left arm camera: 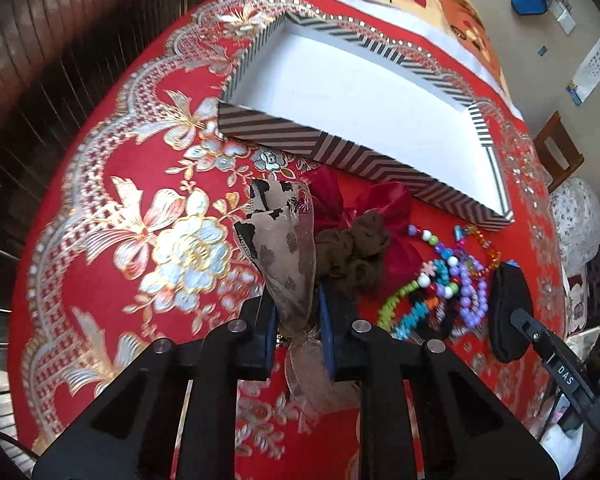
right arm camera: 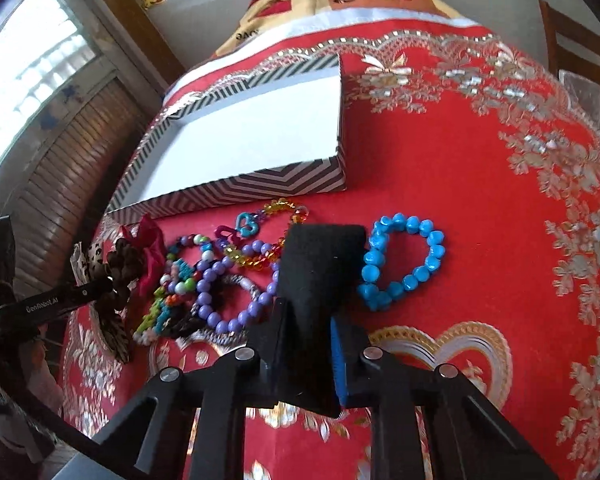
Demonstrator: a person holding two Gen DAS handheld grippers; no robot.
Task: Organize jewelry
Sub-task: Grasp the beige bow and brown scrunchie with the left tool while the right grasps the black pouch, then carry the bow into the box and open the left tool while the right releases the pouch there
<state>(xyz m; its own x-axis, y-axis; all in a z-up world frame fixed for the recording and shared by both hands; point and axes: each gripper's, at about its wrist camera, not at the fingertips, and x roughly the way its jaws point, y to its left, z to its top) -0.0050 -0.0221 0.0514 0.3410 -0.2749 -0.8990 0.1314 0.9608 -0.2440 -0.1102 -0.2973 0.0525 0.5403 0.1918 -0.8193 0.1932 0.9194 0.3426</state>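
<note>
Where the left gripper (left arm camera: pixel 297 322) closes its jaws, a sheer beige ribbon bow with black patches (left arm camera: pixel 284 248) is clenched between the blue pads, its tail hanging below them. Just beyond it lie a brown scrunchie (left arm camera: pixel 360 256) and a crimson bow (left arm camera: pixel 384 204), touching one another on the red embroidered cloth (left arm camera: pixel 112 184) that covers the desk. The right gripper (right arm camera: pixel 306 332) has its jaws clamped on a black pouch-like fabric piece (right arm camera: pixel 320 268), which stands up between them. To that piece's left sits a tangle of bead bracelets, among them a purple bead bracelet (right arm camera: pixel 228 280) and an amber bead chain (right arm camera: pixel 272 236); to its right, touching it, lies a bright blue bead bracelet (right arm camera: pixel 404 260). Farther out, beyond all the jewelry, rests an open box with chevron-striped walls (right arm camera: pixel 260 186) and a white floor.
</note>
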